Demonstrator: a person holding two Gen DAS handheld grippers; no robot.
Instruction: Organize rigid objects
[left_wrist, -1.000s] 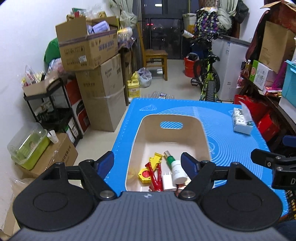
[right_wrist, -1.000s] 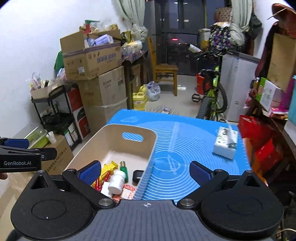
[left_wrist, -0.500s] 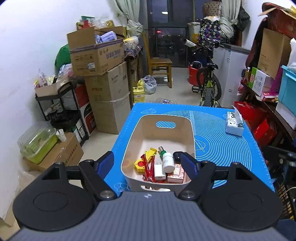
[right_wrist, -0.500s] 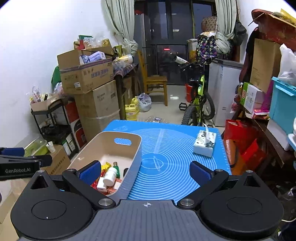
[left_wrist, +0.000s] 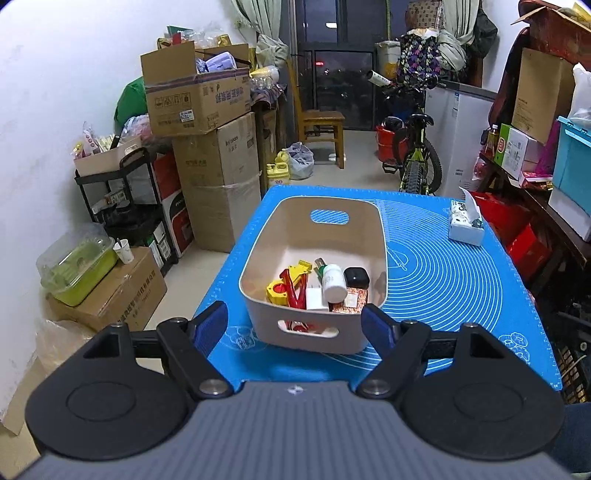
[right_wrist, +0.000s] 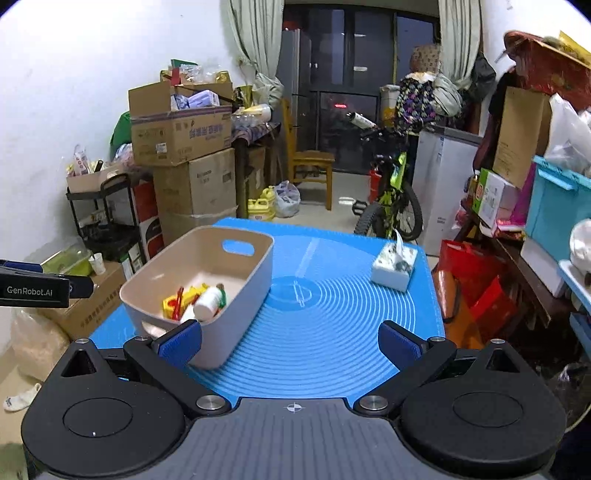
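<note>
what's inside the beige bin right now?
In the beige bin: white bottle, yellow toy, red clips, white charger, black case, patterned packet. Anything beneath the pile is hidden.

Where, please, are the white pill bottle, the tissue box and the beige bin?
white pill bottle (left_wrist: 333, 283): left wrist view, on its side wall.
tissue box (right_wrist: 393, 265): right wrist view, on its top face.
beige bin (left_wrist: 317, 334): left wrist view, on its near wall.

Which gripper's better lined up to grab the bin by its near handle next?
Left, probably. The left gripper sits centred on the beige bin, jaws open either side of its near handle slot. The right gripper, also open, faces bare blue mat, with the bin off to its left.
</note>
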